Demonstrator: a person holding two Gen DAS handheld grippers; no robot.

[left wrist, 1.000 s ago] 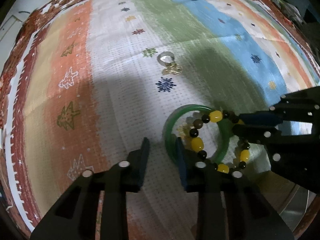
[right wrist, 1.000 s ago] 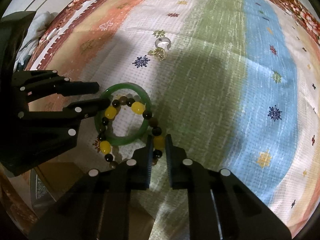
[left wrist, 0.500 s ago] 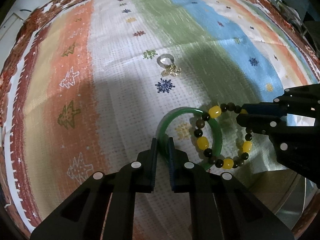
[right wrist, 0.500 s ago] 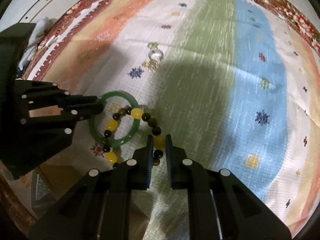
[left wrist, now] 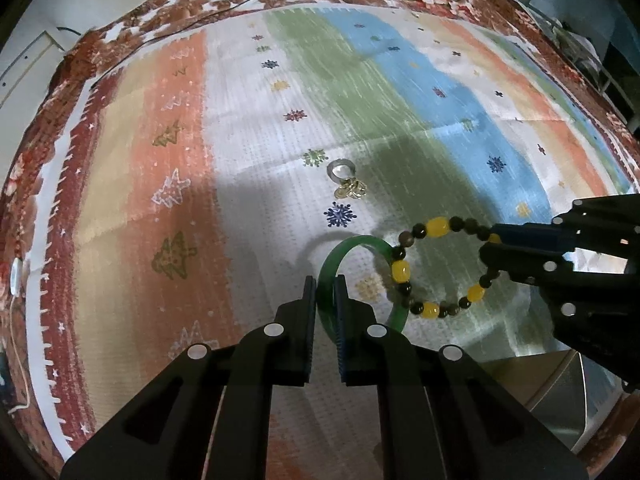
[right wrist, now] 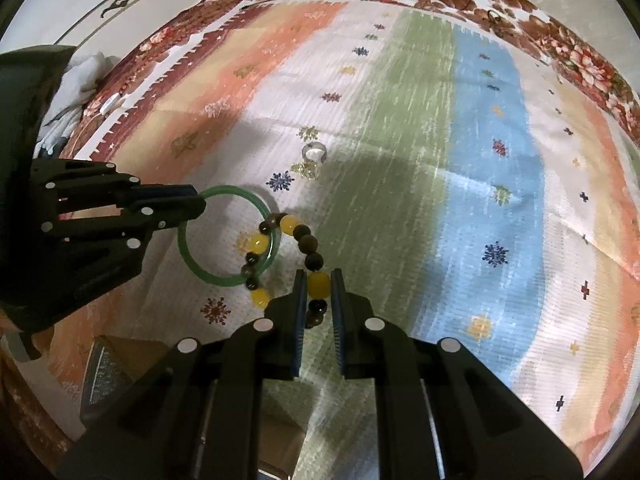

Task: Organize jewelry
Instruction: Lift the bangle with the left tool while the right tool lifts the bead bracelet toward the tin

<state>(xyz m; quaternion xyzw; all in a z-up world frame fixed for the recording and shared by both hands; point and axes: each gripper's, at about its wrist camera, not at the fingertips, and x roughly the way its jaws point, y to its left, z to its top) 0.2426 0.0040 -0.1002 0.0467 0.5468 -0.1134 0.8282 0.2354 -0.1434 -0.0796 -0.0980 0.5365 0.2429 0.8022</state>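
My left gripper (left wrist: pixel 325 280) is shut on a green bangle (left wrist: pixel 352 246) and holds it tilted above the striped cloth; it also shows in the right wrist view (right wrist: pixel 224 280). My right gripper (right wrist: pixel 318 276) is shut on a bracelet of yellow and dark beads (right wrist: pixel 318 282), lifted off the cloth; that bracelet (left wrist: pixel 436 226) hangs from the right gripper (left wrist: pixel 490 246) in the left wrist view, overlapping the bangle. A silver ring (left wrist: pixel 341 168) and a small gold charm (left wrist: pixel 352 190) lie on the cloth beyond.
The striped cloth (left wrist: pixel 240 160) with a floral border covers the table. A metal box edge (left wrist: pixel 568 392) shows at the near right, also at the lower left of the right wrist view (right wrist: pixel 108 376). White cloth (right wrist: pixel 80 76) lies off the table's left edge.
My left gripper closed on the green bangle and raised it. My right gripper lifted the bead bracelet up and away from the bangle. The ring and charm have not moved.
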